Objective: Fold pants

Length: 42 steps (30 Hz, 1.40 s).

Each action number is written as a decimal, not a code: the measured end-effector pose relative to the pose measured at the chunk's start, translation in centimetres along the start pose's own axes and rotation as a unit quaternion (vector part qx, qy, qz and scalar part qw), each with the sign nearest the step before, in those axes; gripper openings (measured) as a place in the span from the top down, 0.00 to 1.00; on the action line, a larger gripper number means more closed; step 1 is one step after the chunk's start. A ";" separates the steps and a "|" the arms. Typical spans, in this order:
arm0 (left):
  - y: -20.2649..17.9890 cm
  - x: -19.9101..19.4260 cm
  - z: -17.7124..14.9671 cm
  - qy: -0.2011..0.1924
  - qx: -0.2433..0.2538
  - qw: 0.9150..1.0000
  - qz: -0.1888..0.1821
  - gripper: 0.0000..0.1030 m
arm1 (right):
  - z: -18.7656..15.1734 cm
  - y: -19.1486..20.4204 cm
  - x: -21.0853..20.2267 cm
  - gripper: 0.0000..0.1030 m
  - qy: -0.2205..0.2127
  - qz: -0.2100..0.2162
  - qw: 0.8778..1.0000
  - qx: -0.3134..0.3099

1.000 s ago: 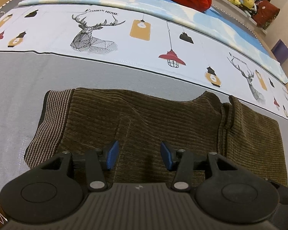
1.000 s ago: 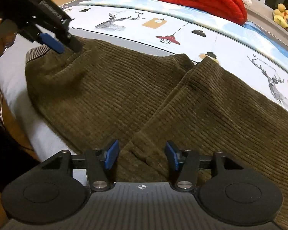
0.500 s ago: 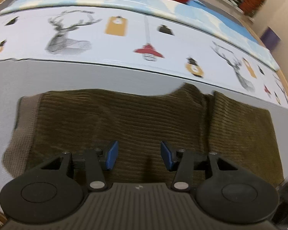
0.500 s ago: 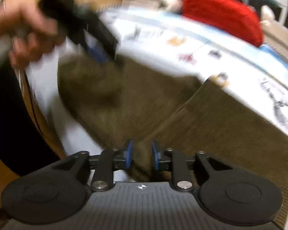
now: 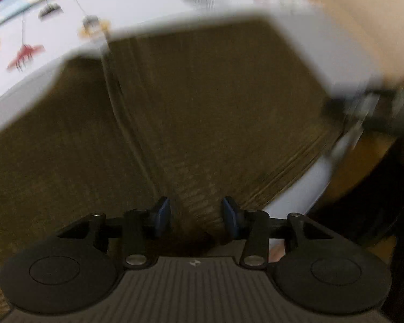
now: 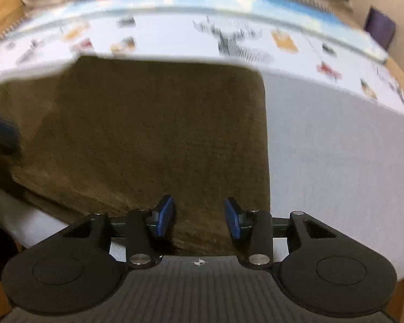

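Pants of brown corduroy are seen spread flat on the grey part of the bedsheet, filling most of both blurred wrist views, with a fold line running down the cloth in the left view. Left gripper is held low over the near edge of the fabric, blue pads spread apart, nothing pinched. Right gripper is likewise spread wide just above the cloth's near right corner, gripping nothing.
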<state>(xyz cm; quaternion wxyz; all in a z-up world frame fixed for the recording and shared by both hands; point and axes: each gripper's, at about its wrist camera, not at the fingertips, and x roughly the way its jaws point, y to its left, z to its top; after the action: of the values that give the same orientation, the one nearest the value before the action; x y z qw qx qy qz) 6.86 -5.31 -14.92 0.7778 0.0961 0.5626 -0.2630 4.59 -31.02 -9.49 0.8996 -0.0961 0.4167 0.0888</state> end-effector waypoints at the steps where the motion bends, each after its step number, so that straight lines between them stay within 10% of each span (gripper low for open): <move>1: -0.2 0.0 0.0 -0.006 0.001 1.000 0.003 0.50 | -0.1 0.0 -0.5 0.58 -0.019 0.004 1.000 0.000; 5: 0.9 -1.0 -0.7 -0.032 -0.047 0.998 -0.005 0.50 | -0.8 0.2 1.3 0.58 0.028 -0.012 0.999 -0.032; 10: 3.8 -3.8 -3.8 -0.090 -0.123 0.988 0.028 0.48 | 0.9 2.0 -1.6 0.57 -0.067 0.020 0.997 -0.027; 21: 15.5 -9.2 -13.8 -0.165 -0.380 0.908 0.065 0.39 | 3.1 13.5 -0.3 0.56 -0.090 0.147 0.974 -0.147; 24: 17.9 -9.8 -15.8 -0.162 -0.425 0.889 0.056 0.39 | 2.2 16.4 1.9 0.57 -0.002 0.135 0.965 -0.225; 26: 19.0 -10.2 -16.8 -0.164 -0.447 0.878 0.047 0.39 | 1.8 17.3 1.6 0.56 -0.030 0.111 0.958 -0.262; 32: 20.5 -11.5 -17.7 -0.179 -0.470 0.863 0.051 0.39 | 4.3 14.9 0.7 0.56 -0.044 0.149 0.976 -0.153; 35: 20.6 -11.6 -18.0 -0.179 -0.476 0.859 0.059 0.39 | 3.5 14.9 2.7 0.56 0.017 0.136 0.976 -0.168; 42: 20.9 -11.5 -17.8 -0.184 -0.487 0.851 0.067 0.39 | 2.9 15.5 2.1 0.54 0.007 0.135 0.975 -0.174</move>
<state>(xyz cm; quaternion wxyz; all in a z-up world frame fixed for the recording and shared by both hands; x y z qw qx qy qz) 0.37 23.70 -13.57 0.8298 -0.3081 0.4576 0.0844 4.28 -15.22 -10.78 0.8458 -0.1948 0.4106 0.2794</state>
